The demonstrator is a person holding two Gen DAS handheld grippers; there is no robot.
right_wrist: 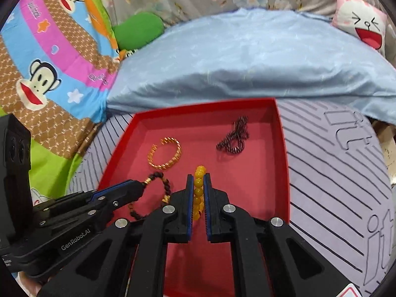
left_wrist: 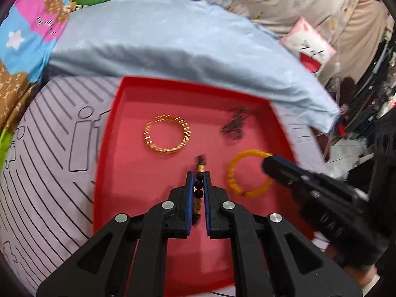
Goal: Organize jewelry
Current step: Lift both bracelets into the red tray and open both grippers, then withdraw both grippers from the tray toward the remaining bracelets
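Note:
A shallow red tray (left_wrist: 109, 136) lies on a lilac striped cloth. In the left wrist view my left gripper (left_wrist: 198, 174) is shut on a dark bead bracelet (left_wrist: 199, 185) with gold beads, over the tray floor. My right gripper (right_wrist: 198, 176) is shut on a yellow bead bracelet (right_wrist: 198, 193); from the left wrist view that yellow bracelet (left_wrist: 237, 173) hangs as a loop from the right gripper (left_wrist: 268, 163). The right wrist view shows the left gripper (right_wrist: 143, 186) at the lower left with the dark bracelet (right_wrist: 166, 185) looped from its tip. A gold bangle (left_wrist: 167, 133) and a dark coiled piece (left_wrist: 234, 125) rest in the tray.
A light blue pillow (right_wrist: 247, 57) lies just beyond the tray (right_wrist: 282, 148). The lilac striped cloth (right_wrist: 334, 173) spreads on both sides. A colourful monkey-print blanket (right_wrist: 49, 61), a green plush (right_wrist: 138, 29) and a pink cartoon cushion (right_wrist: 361, 22) sit farther back.

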